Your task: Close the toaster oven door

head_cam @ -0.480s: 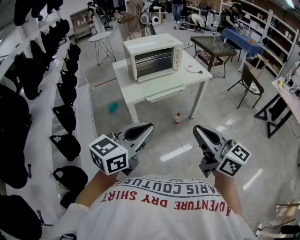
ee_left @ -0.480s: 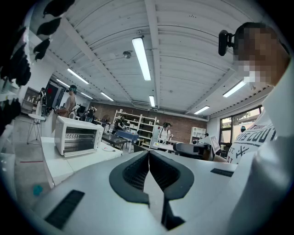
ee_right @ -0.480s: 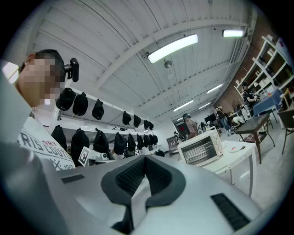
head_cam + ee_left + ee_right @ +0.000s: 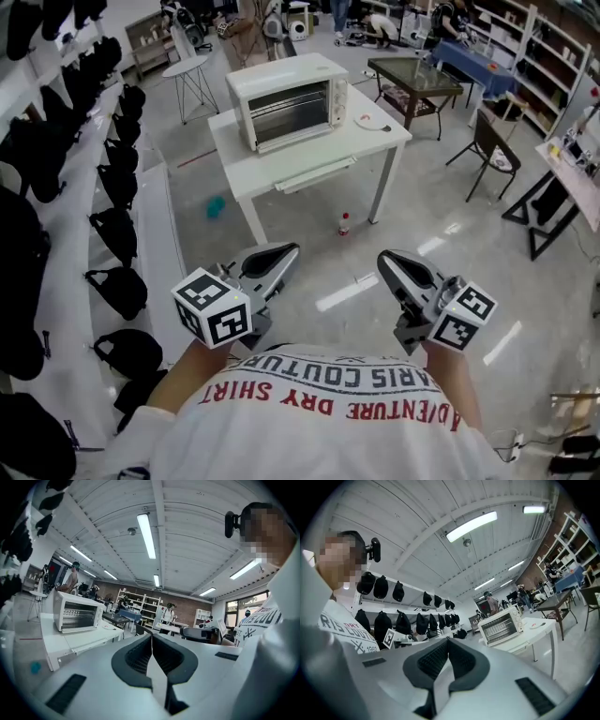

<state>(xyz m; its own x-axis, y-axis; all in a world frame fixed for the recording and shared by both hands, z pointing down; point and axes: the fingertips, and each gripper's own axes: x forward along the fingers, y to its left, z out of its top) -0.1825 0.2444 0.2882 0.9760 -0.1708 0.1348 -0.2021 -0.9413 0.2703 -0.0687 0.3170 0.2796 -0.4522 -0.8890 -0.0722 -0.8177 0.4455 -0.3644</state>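
Note:
The white toaster oven (image 4: 286, 98) stands on a white table (image 4: 309, 155) well ahead of me. Its glass door looks upright against the front. The oven also shows small in the left gripper view (image 4: 77, 616) and the right gripper view (image 4: 501, 626). My left gripper (image 4: 286, 251) and right gripper (image 4: 386, 258) hang close to my body over the floor, far from the oven. Both are shut with nothing between the jaws, as the left gripper view (image 4: 151, 637) and the right gripper view (image 4: 448, 641) show.
A white plate (image 4: 372, 121) lies on the table's right end. A bottle (image 4: 343, 225) and a teal object (image 4: 216, 207) lie on the floor by the table. Black bags (image 4: 117, 234) line shelves on the left. A dark table (image 4: 412, 75) and a chair (image 4: 492, 155) stand at the right.
The table and oven now sit a little higher and further left in the head view and look slightly smaller. Both grippers keep their place and stay shut.

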